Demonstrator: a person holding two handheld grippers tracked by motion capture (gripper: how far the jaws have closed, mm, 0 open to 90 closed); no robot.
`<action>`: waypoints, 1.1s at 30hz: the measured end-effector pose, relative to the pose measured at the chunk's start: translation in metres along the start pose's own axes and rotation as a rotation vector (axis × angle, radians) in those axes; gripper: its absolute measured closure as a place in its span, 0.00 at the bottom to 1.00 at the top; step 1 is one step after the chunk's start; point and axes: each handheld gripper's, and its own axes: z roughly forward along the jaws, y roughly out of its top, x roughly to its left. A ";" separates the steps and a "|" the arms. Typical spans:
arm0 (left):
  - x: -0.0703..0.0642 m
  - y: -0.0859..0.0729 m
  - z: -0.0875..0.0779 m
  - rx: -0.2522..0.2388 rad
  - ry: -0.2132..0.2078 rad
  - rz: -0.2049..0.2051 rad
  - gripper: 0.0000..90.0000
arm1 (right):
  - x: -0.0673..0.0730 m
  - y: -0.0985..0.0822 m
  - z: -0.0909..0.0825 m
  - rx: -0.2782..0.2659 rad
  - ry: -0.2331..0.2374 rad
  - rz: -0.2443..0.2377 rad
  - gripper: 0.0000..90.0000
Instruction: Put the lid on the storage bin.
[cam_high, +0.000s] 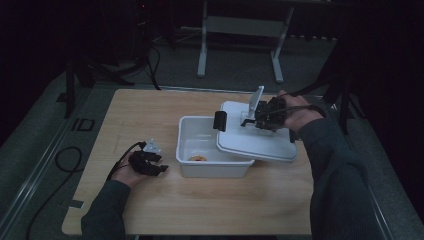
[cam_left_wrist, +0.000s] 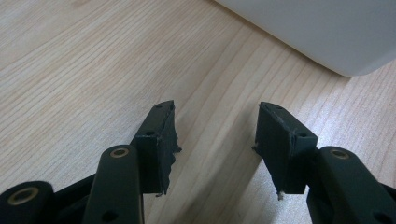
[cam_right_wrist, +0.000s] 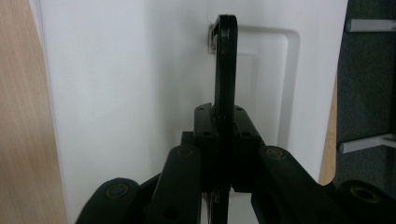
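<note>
A white plastic box (cam_high: 212, 167) stands in the middle of the wooden table (cam_high: 150, 115). Its white lid (cam_high: 255, 142) lies tilted over the box's right rim, partly off the box. My right gripper (cam_high: 260, 120) is shut on the lid's black handle (cam_right_wrist: 225, 65), which stands upright between its jaws. A small orange-brown thing (cam_high: 198, 158) lies on the box's floor. My left gripper (cam_high: 162, 162) rests on the table left of the box, open, with bare wood between its fingertips (cam_left_wrist: 163, 140). The box's white wall (cam_left_wrist: 327, 32) is just ahead of it.
A black latch (cam_high: 220, 120) hangs at the lid's left end. Cables trail off the table's left side onto the grey floor. A metal frame (cam_high: 240, 30) stands beyond the far edge. Bare wood lies in front of the box.
</note>
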 end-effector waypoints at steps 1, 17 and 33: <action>0.000 0.000 0.000 0.000 0.000 0.000 0.53 | 0.000 0.001 0.000 -0.001 -0.002 -0.006 0.94; 0.000 0.000 0.000 0.003 0.001 0.003 0.53 | 0.002 0.009 0.000 -0.003 0.001 -0.024 0.94; 0.000 0.000 0.000 0.000 0.000 0.001 0.53 | 0.004 0.023 0.000 -0.011 0.001 -0.043 0.94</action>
